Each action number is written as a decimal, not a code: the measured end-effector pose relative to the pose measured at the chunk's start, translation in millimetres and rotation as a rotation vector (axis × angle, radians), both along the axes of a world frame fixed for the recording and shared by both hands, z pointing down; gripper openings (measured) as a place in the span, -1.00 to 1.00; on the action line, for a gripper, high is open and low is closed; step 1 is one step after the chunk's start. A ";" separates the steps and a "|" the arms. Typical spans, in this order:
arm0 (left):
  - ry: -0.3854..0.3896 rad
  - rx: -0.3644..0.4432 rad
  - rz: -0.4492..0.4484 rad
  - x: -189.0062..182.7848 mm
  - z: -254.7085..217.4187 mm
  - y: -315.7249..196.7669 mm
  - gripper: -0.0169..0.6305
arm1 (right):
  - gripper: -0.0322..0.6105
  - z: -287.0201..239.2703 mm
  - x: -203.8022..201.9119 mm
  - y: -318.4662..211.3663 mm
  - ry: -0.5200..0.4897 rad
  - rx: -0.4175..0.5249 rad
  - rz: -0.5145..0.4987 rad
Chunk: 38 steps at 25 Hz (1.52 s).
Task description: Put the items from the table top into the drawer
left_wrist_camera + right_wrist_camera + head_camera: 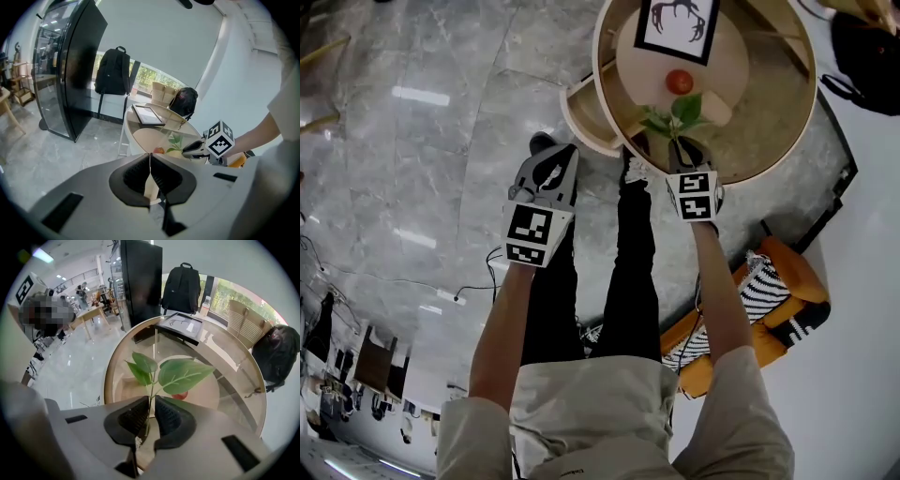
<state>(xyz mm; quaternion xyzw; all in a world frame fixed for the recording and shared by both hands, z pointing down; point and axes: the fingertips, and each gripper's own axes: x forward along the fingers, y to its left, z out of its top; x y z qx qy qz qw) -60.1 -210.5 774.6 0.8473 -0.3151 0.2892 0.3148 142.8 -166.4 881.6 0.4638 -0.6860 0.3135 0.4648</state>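
Observation:
A round glass-topped table (806, 103) carries a framed picture (678, 23), a small red fruit (679, 82) on a beige round mat, and a green leafy sprig (675, 114). My right gripper (677, 145) stands at the table's near edge, shut on the sprig's stem (149, 416), with the leaves (183, 373) upright above the jaws. An open drawer (584, 117) juts from the table's left side. My left gripper (553, 164) hovers just below that drawer, shut and empty (150, 161). From there I see the table (140, 136), fruit (159, 150) and right gripper (194, 149).
An orange armchair with a striped cushion (769, 291) stands to the right of my legs. Behind the table are a black backpack (180, 287) on a stand, a tall black cabinet (70, 70), a woven chair and a black bag (281, 352). The floor is grey marble.

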 end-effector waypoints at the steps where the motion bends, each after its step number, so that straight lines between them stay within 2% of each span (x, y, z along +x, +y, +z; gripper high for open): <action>1: -0.002 -0.003 -0.003 -4.8 0.3 0.3 -0.88 | -0.71 0.6 -2.2 0.8 0.005 -0.006 0.006; 6: -0.004 0.000 -0.022 -22.3 -0.9 -3.7 -0.88 | -0.77 2.7 -0.8 1.8 0.007 -0.024 0.065; 13: 0.002 0.006 -0.053 -44.4 -4.9 -12.6 -0.88 | -0.78 -19.5 -22.6 -25.4 0.000 0.058 0.079; 25: 0.020 -0.011 -0.145 -76.0 0.3 -13.9 -0.88 | -0.78 -54.0 -106.5 -73.2 -0.085 0.161 -0.005; 38: 0.015 -0.042 -0.220 -111.3 32.1 -6.8 -0.88 | -0.78 -39.2 -199.2 -66.4 -0.180 0.138 -0.108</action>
